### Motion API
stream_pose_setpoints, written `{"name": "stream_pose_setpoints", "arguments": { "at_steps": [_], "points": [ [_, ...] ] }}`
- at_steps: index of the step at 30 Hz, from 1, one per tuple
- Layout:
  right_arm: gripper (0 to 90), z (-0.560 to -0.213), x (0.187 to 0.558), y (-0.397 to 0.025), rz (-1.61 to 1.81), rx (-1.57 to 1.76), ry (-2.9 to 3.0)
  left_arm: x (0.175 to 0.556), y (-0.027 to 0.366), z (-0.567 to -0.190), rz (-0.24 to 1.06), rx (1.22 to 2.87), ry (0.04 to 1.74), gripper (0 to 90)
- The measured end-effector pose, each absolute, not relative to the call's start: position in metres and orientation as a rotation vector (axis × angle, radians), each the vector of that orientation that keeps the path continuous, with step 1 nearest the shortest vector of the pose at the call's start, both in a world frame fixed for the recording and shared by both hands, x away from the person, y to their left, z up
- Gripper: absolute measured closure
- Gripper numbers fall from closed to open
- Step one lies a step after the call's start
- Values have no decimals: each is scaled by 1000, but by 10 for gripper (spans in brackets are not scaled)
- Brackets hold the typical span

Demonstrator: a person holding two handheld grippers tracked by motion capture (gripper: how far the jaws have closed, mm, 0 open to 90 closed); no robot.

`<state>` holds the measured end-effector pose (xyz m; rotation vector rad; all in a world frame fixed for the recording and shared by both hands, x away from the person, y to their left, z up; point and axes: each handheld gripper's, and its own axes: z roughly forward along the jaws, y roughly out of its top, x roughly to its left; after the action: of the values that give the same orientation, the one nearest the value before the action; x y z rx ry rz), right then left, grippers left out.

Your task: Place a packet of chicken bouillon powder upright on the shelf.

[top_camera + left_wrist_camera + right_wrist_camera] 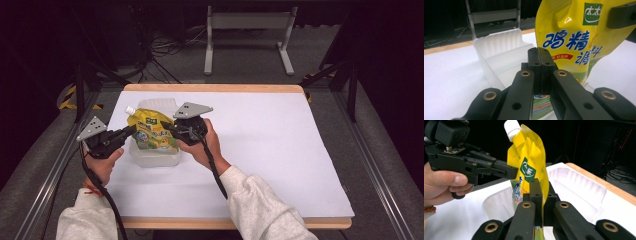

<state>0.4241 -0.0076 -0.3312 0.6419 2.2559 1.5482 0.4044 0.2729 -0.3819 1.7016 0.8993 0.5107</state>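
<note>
A yellow spouted pouch (pixel 151 130) with a white cap (pixel 130 109) stands upright over a translucent white tray (pixel 156 158). My left gripper (pixel 131 130) is shut on the pouch's left edge and my right gripper (pixel 167 126) is shut on its right edge. In the left gripper view the jaws (pixel 541 57) pinch the pouch (pixel 574 37) in front of the tray (pixel 499 42). In the right gripper view the jaws (pixel 541 193) clamp the pouch (pixel 529 157) below its cap (pixel 511 127), above the tray (pixel 579 185).
The table is covered by a white sheet (pixel 265 145) with a wooden rim (pixel 215 88). Open sheet stretches to the right of the tray. A metal stand (pixel 247 21) and cables lie on the floor beyond the far edge.
</note>
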Motion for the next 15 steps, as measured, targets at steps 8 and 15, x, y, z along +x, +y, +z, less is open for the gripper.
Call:
{"name": "stream_pose_setpoints", "arguments": {
  "at_steps": [8, 15],
  "points": [
    [899, -342, 427, -9, 1542, 672, 2273, 407, 270, -386, 515, 1720, 897, 900],
    [899, -347, 427, -8, 1513, 657, 2283, 408, 271, -388, 512, 1715, 887, 899]
  ]
}}
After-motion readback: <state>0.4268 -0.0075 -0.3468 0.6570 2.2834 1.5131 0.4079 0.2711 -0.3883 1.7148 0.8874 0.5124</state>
